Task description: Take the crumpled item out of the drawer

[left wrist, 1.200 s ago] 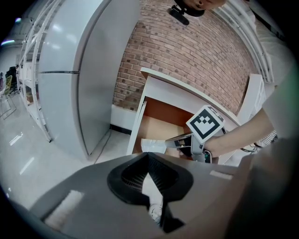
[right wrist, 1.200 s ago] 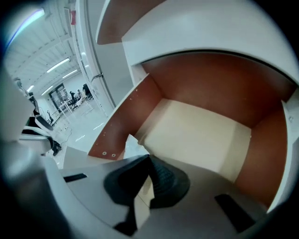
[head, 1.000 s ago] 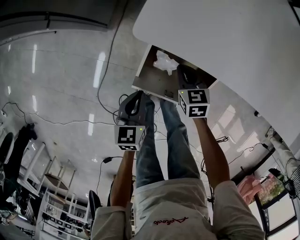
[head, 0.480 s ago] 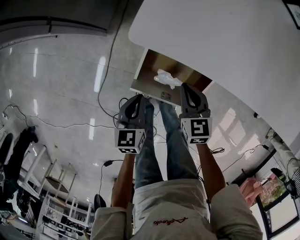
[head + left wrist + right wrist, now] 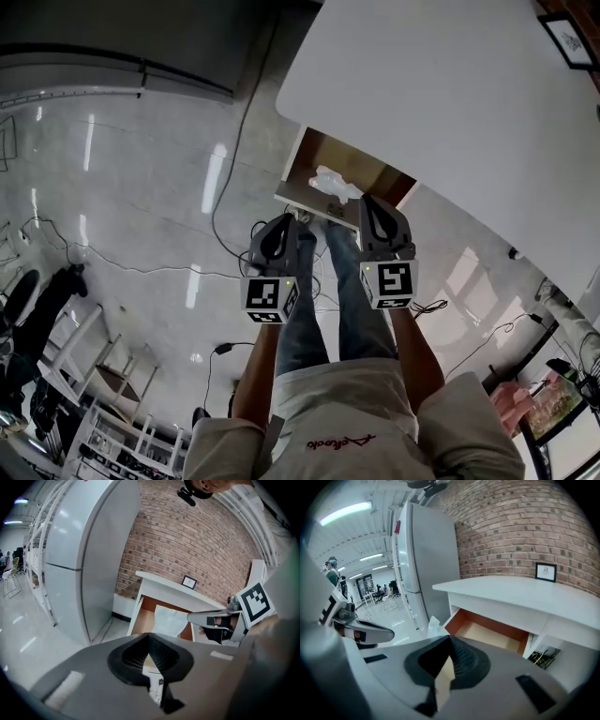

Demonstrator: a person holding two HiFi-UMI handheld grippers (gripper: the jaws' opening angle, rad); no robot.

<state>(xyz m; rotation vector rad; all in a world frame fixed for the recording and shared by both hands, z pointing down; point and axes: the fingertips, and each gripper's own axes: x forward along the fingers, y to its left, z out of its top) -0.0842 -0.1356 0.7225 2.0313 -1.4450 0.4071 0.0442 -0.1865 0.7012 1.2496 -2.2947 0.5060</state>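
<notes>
Both grippers are up in front of the open drawer, and neither is carrying anything. The left gripper (image 5: pixel 284 223) has its jaws together at the tips with only a thin sliver showing behind them, and nothing sits between. The right gripper (image 5: pixel 367 202) is the same: pads closed to a point, empty, clear of the drawer's edge. In the left gripper view the right gripper (image 5: pixel 193 617) pokes in from 3 o'clock. In the right gripper view the left gripper (image 5: pixel 389 633) comes in from 9 o'clock.

The wide white counter (image 5: pixel 450 94) runs across 12 to 3 o'clock in the head view, with glossy grey floor tiles (image 5: pixel 122 169) spreading out to 9 o'clock. A black cable (image 5: pixel 222 141) snakes over the floor. Behind the counter stands a red brick wall (image 5: pixel 511 527), with a small black-framed picture (image 5: pixel 545 571) propped on the counter top. A tall grey refrigerator (image 5: pixel 89 550) stands at the counter's left end.

The brown-lined wooden drawer (image 5: pixel 361 164) is pulled out under the counter, at 12 o'clock from the grippers. The white crumpled item (image 5: pixel 333 180) is still inside it, lying loose on the drawer floor. It is at 1 o'clock from the left gripper and 11 o'clock from the right, near both and touched by neither
</notes>
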